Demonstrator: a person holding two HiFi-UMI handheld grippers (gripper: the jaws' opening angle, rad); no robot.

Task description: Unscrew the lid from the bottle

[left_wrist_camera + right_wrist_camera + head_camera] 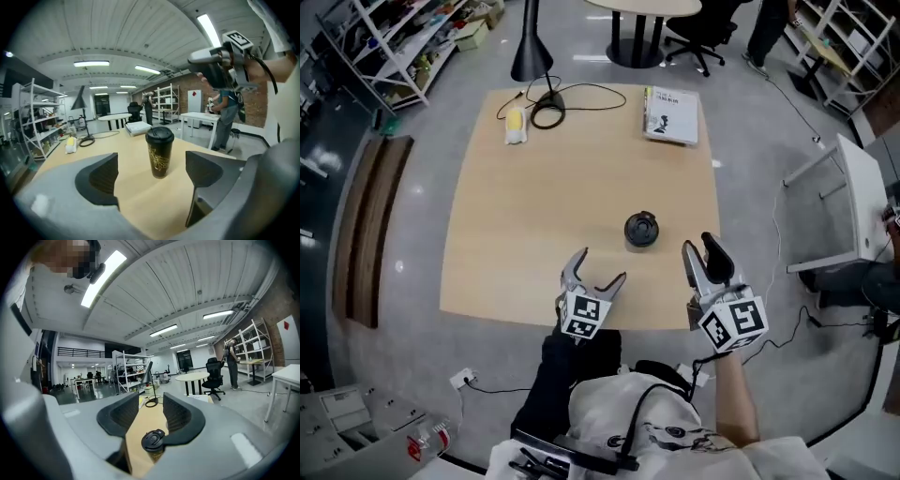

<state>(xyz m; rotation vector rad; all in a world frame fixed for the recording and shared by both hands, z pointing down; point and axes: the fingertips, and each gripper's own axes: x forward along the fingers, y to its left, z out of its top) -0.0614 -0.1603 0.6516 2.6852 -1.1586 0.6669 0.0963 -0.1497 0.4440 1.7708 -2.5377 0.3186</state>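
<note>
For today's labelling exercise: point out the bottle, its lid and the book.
bottle (160, 161), left gripper view, printed side wall.
lid (159, 135), left gripper view, front rim.
book (671, 114), head view, cover centre.

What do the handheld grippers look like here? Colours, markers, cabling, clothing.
The left gripper and right gripper match: grey moulded bodies, each with two curved jaws and dark ribbed pads on the inner faces. Each carries a marker cube with black-and-white square tags. A black cable runs across the person's white printed top, with dark trousers below.
</note>
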